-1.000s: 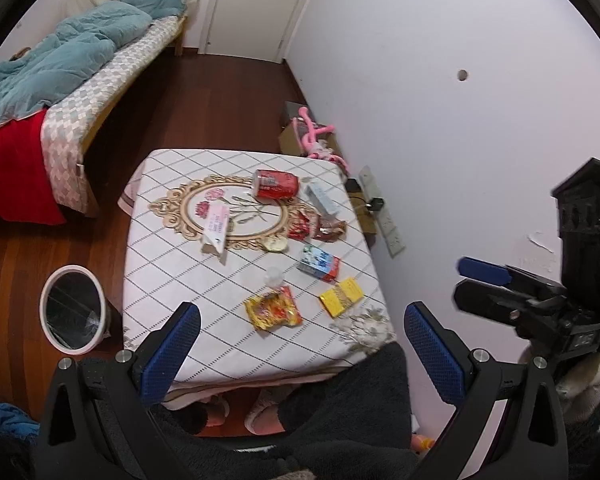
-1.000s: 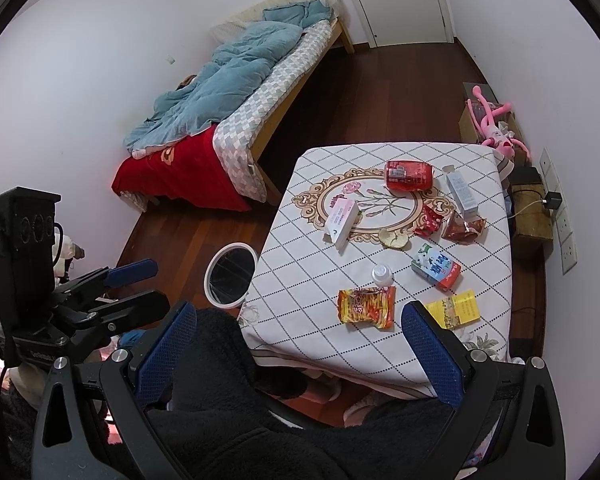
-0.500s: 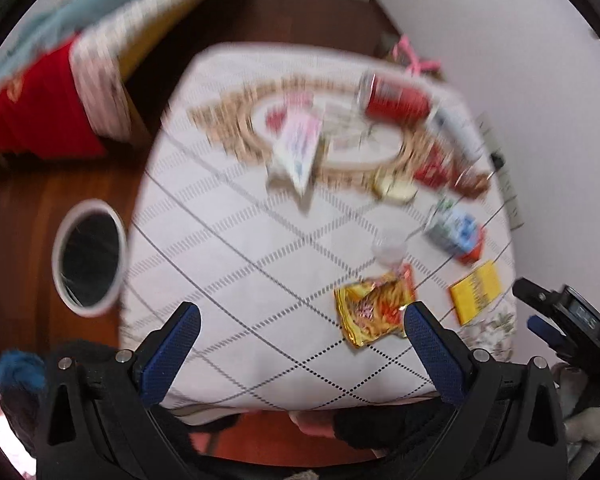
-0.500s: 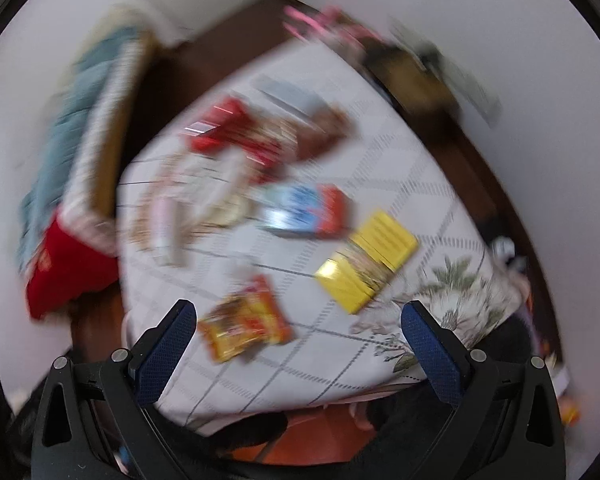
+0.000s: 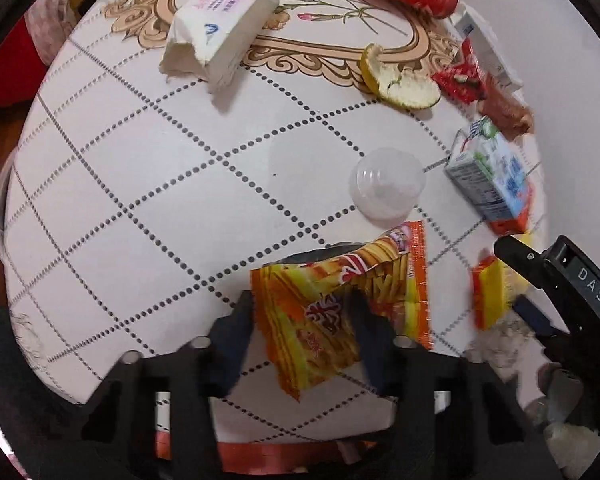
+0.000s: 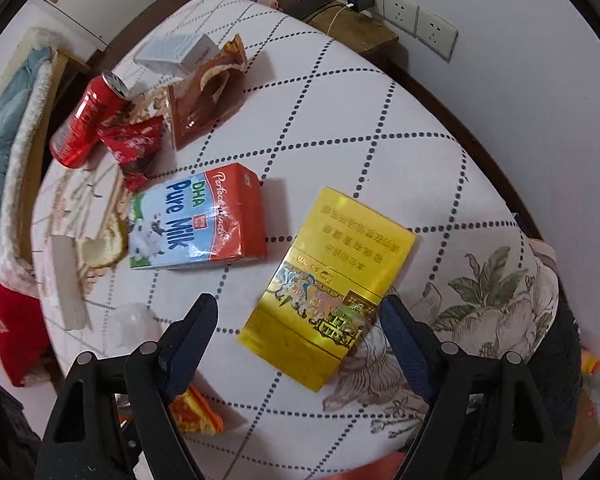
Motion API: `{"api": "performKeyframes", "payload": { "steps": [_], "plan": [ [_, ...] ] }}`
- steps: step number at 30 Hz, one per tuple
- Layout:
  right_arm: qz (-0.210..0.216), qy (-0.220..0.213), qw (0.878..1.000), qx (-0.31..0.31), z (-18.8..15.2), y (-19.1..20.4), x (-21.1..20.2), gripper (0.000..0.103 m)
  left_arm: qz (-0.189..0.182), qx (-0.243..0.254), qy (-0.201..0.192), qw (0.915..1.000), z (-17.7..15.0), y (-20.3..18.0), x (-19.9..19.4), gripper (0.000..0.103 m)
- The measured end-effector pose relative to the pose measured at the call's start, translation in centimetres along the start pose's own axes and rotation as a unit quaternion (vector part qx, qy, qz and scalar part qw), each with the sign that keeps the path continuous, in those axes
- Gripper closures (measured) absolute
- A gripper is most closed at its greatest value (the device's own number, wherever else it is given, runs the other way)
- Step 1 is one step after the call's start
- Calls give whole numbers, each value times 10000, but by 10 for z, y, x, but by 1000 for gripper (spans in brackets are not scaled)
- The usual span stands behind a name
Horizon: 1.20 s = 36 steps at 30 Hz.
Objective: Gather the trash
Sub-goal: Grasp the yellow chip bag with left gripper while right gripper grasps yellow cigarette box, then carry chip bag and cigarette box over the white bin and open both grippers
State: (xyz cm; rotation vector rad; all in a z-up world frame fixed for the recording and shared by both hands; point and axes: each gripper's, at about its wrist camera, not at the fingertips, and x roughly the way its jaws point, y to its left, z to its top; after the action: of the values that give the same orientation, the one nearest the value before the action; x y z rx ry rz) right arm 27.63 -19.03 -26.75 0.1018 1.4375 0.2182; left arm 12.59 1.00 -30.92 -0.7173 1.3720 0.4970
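My left gripper (image 5: 300,320) is partly closed with its fingers either side of an orange-yellow snack bag (image 5: 340,304) on the tablecloth; whether it grips is unclear from the blur. My right gripper (image 6: 296,320) is open around the near end of a yellow box (image 6: 332,280). The yellow box also shows in the left wrist view (image 5: 488,296). A milk carton (image 6: 196,220) lies left of the yellow box. A red can (image 6: 84,120), a red wrapper (image 6: 134,148), a brown wrapper (image 6: 208,92) and a white box (image 6: 176,54) lie farther back.
A clear plastic cup (image 5: 386,184), a citrus peel (image 5: 400,84) and a torn white carton (image 5: 220,36) lie on the checked tablecloth (image 5: 140,200). The right gripper body (image 5: 572,292) shows at the left view's right edge. Wall sockets (image 6: 400,16) are behind the table.
Both grippers have dropped from high above the table to its surface. The left one has narrowed around the snack bag; the right one now straddles the yellow box.
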Motion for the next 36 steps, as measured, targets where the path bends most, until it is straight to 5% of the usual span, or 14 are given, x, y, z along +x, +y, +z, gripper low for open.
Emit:
{"api": "performKeyframes", "payload": {
  "steps": [5,12,13,14,15,20,22,23,25,33,36],
  "plan": [
    [-519,-43,9979,-397,-5,7,3,33,518,389,-261,9976,-15,-12,-8,92],
    [-241,-53,9962,-832,-22,-9,-2,38,684,571,-611,9941,-43,1,-33,101],
    [-210,-59,9961,-857,-25,-11,-4,42,679,574,-668,9938,-47,4,-39,101],
    [-133,-90,9956,-928,-30,-14,-8,62,689,569,-779,9929,-52,7,-49,101],
    [-70,-165,9946,-1018,-32,-18,-15,65,702,565,-857,9922,-55,12,-58,101],
    [159,-260,9919,-1237,-45,-25,-32,65,909,546,-1409,9843,-70,18,-94,101],
    [341,-155,9950,-921,-42,-33,-30,53,982,548,-1546,9815,-69,17,-94,101],
    [393,-59,9966,-726,-40,-35,-24,34,1011,528,-1582,9808,-74,19,-95,101],
    [585,-69,9970,-503,-38,-37,-17,30,1025,481,-1540,9816,-58,16,-74,101],
    [-765,-474,9859,-1409,-55,17,6,34,880,400,-1559,9830,-58,24,-51,102],
    [-748,-687,9799,-1716,-70,19,5,36,867,538,-1675,9806,-66,23,-56,102]
  ]
}}
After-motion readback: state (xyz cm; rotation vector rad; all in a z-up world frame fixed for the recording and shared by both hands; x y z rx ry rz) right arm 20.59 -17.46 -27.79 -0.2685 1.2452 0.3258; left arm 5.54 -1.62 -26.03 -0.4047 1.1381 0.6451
